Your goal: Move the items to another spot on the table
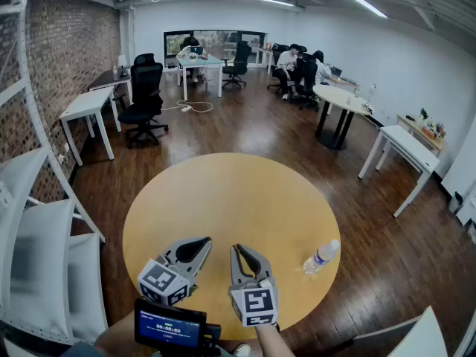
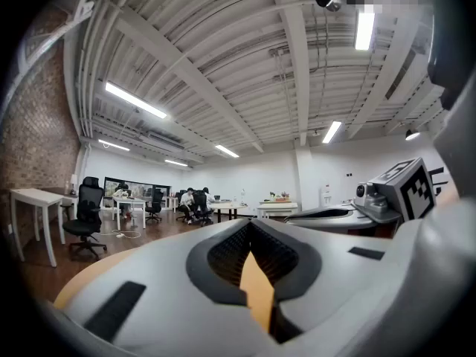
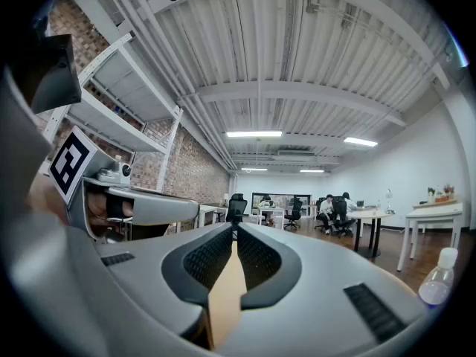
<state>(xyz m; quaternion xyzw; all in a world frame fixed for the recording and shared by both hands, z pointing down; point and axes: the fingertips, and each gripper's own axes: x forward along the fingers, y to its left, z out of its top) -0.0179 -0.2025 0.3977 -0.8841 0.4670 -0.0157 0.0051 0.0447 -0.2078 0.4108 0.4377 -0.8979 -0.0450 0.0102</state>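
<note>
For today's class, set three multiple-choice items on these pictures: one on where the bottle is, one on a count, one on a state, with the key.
1. Where does the bottle lie on the round table?
A. at its middle
B. near its right edge, to the right of the right gripper
C. between the two grippers

2. How many bottles are on that table?
A. one
B. two
C. three

3. How do the right gripper's jaws stand?
A. wide apart
B. closed on the bottle
C. together, with nothing between them

Key:
1 B: the head view shows it lying on its side by the right rim.
2 A: only one bottle shows on the table.
3 C: the right gripper view shows the jaws meeting at their tips, with the bottle off to the side.
</note>
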